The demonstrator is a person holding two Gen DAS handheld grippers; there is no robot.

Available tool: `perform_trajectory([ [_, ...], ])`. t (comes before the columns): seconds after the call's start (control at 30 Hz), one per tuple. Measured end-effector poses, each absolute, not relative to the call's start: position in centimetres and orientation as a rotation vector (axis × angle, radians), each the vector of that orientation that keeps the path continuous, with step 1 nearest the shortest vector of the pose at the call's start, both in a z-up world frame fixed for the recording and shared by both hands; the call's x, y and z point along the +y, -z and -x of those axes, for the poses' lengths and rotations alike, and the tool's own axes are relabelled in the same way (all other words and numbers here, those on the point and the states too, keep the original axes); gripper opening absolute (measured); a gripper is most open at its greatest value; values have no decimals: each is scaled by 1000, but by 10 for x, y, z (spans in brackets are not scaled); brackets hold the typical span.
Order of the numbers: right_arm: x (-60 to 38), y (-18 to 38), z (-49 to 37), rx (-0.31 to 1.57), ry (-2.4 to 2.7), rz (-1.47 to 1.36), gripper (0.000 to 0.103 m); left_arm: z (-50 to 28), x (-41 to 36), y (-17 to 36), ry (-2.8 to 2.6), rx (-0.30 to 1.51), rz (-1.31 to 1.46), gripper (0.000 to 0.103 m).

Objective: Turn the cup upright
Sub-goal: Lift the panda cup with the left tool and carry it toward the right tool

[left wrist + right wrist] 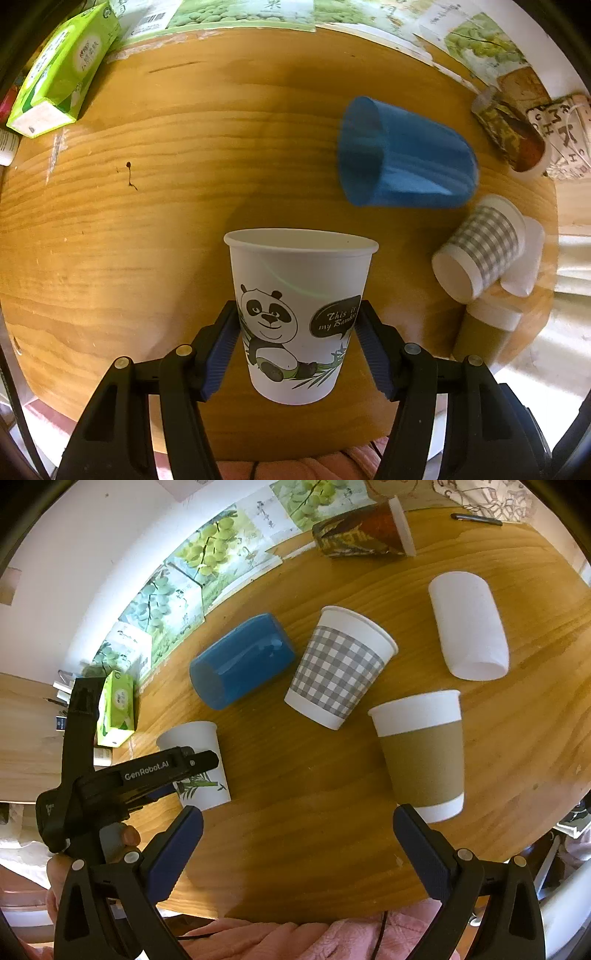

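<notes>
A white paper cup with a panda print (pixel 299 314) stands upright, mouth up, between the blue pads of my left gripper (pixel 297 325), which is shut on its lower half near the table's front edge. In the right wrist view the same panda cup (pixel 201 760) shows at the left with the left gripper around it. My right gripper (pixel 297 834) is open and empty above the table's front edge. A blue cup (pixel 402 155) lies on its side on the round wooden table (pixel 166 203); it also shows in the right wrist view (pixel 240 661).
More cups lie on the table (pixel 295 775): a grey checked one (pixel 340 668), a brown-sleeved one (pixel 424 753), a plain white one (pixel 469 627) and a dark patterned one (pixel 365 530). A green tissue box (pixel 62 70) sits far left. Grape posters line the wall.
</notes>
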State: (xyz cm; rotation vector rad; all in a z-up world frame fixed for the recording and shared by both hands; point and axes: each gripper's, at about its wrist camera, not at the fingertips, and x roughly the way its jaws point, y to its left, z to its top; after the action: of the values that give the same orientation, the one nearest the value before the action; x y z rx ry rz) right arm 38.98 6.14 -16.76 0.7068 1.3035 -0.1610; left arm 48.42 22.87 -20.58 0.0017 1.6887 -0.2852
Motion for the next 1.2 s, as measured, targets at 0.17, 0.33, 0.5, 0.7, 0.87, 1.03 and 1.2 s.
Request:
perform_trajectory([
  [0.17,56,163,-375,1281,154,-720,103,-461,226,195,302,1669,-1,67],
  [0.33,48,158,-359,1256,131,-729,103,-434,223,178,288,1652,9,67],
  [0.5,32,152,-341,1251,104,-728,103,-412,224,167,276,1630,24,67],
  [0.7,10,151,-316,1256,68,-745,103,-369,218,160,266,1623,54,67],
  [0.87,-5,150,-296,1267,41,-737,103,-333,205,159,260,1612,86,67],
  [1.03,-18,149,-279,1274,25,-717,103,-314,202,169,240,1616,102,67],
  [1.2,-30,149,-265,1280,12,-699,103,-298,202,173,209,1615,128,67],
])
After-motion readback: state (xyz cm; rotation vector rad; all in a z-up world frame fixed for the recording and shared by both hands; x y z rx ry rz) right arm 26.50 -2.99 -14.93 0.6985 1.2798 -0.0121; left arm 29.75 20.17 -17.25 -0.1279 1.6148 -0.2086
